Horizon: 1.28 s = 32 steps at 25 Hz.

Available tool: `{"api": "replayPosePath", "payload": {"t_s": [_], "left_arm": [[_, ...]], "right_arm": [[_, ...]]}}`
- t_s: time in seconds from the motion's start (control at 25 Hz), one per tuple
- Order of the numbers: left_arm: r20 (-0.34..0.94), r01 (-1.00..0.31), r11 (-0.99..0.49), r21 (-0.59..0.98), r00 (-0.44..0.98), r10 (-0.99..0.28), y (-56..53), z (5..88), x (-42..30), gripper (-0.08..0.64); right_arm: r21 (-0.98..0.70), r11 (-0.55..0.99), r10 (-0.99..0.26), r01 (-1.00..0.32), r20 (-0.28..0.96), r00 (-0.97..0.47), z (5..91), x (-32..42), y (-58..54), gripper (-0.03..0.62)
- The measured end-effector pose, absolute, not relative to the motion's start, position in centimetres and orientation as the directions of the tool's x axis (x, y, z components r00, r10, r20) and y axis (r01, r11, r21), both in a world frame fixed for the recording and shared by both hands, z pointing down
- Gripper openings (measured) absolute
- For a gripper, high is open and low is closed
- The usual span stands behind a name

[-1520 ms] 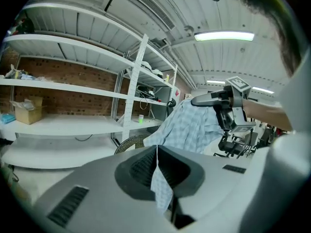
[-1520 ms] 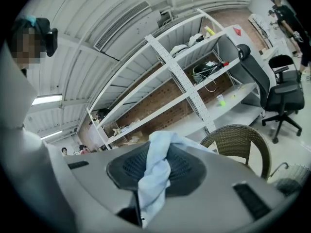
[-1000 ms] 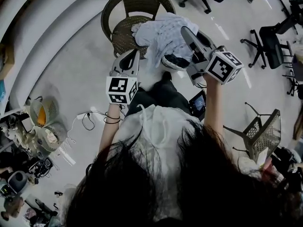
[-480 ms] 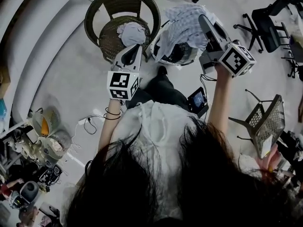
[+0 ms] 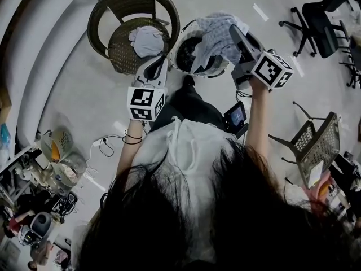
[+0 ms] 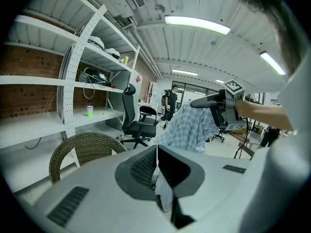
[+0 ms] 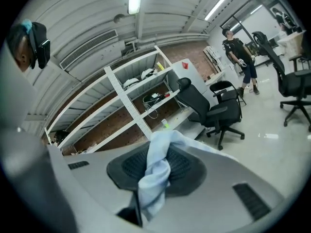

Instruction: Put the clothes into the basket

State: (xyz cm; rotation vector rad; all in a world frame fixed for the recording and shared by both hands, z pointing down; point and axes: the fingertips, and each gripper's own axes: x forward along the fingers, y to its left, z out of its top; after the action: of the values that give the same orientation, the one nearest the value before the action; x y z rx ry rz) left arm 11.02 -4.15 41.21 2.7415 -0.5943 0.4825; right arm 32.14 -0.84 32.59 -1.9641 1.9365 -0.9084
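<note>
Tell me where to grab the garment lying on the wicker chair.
Pinch a raised fold at the top of the crumpled garment, coming down from above on the seat's open near side. The wicker chair has a curved back that walls off the far side.

You are having open floor (image 5: 84,100) at the left of your left gripper (image 5: 162,61). The wicker chair (image 5: 113,10) is standing just beside the basket (image 5: 197,73) on its left, so its round back is closing that side, and a pale cloth (image 5: 148,38) is taking up the seat. The checked shirt (image 5: 214,27) is hanging from your right gripper (image 5: 232,30) and covering the right part of the basket's mouth. The left part is lying open. Office chairs (image 5: 318,24) are standing well apart at the right, and a mesh chair (image 5: 316,151) is standing near your right arm.
</note>
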Motion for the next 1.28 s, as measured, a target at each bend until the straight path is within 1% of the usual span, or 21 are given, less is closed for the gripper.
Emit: {"api": "replayPosePath", "payload": {"t_s": [0.28,0.52,0.68,0.92,1.12,1.28], "left_arm": [[0.447,-0.483,-0.849,0.214,0.821,-0.355,-4.8,43.7,15.0,0.020],[0.496,-0.518,-0.829,0.209,0.787,-0.367,-6.1,46.2,17.2,0.020],[0.531,-0.550,-0.810,0.205,0.757,-0.379,-7.0,48.7,17.8,0.020],[0.577,-0.590,-0.779,0.212,0.719,-0.387,-9.3,52.2,18.3,0.020],[0.619,-0.613,-0.759,0.219,0.688,-0.377,-9.7,55.6,18.2,0.020],[0.638,-0.639,-0.733,0.234,0.670,-0.380,-9.7,58.8,17.6,0.020]], "right_arm": [[-0.613,-0.137,-0.904,-0.778,0.398,-0.154,41.8,34.3,-1.3,0.084],[-0.667,-0.151,-0.831,-0.730,0.486,-0.272,50.1,33.3,-2.7,0.084],[-0.671,-0.147,-0.747,-0.726,0.557,-0.364,56.7,31.4,-3.1,0.084],[-0.659,-0.165,-0.571,-0.734,0.671,-0.473,67.1,28.6,-2.8,0.084],[-0.651,-0.213,-0.474,-0.728,0.721,-0.506,74.3,27.6,-2.4,0.084],[-0.619,-0.236,-0.421,-0.749,0.760,-0.495,78.9,27.0,-2.5,0.084]]}}
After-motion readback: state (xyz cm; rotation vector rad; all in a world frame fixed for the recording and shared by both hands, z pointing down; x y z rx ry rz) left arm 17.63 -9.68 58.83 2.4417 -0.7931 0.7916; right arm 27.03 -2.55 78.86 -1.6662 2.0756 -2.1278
